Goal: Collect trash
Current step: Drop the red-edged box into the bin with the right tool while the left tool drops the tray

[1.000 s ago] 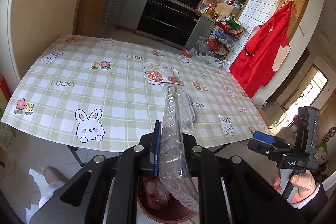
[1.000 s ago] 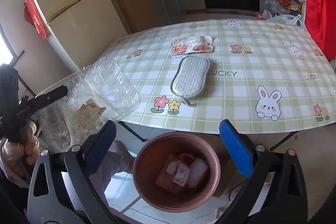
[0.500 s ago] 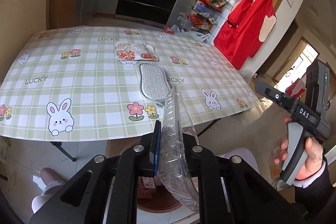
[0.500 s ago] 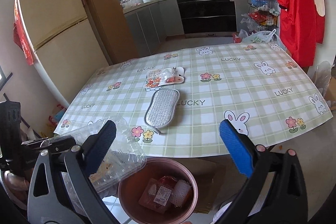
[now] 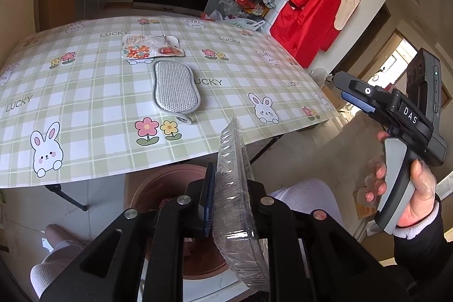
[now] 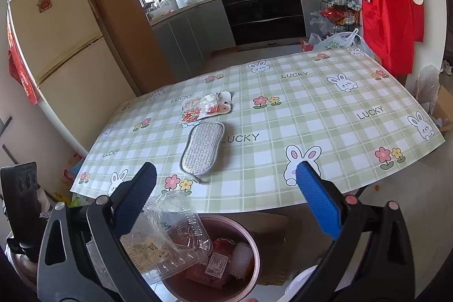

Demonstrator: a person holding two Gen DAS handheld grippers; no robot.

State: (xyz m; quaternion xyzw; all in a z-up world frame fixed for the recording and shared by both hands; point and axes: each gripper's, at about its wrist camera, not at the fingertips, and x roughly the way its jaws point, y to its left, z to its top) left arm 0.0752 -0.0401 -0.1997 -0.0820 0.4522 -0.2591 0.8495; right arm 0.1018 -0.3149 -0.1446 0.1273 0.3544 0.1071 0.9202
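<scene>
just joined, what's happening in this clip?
Trash pickup at a kitchen table. The left gripper is clamped on a crumpled clear plastic clamshell container, holding it over the round reddish-brown waste bin on the floor by the table's near edge; the bin already holds a few wrappers. The right gripper is open and empty. A flat grey mesh scrubbing pad and a flowered flat packet lie on the checked green tablecloth.

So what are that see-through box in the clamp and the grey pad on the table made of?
The clear container looks like thin glossy plastic: transparent, ribbed, crinkled, with a paper label showing through. The left gripper pinches it above the brown bin. The grey pad looks like woven, slightly glittery mesh fabric with a stitched border and small loop, probably a scrubbing sponge, though its filling is hidden.
</scene>
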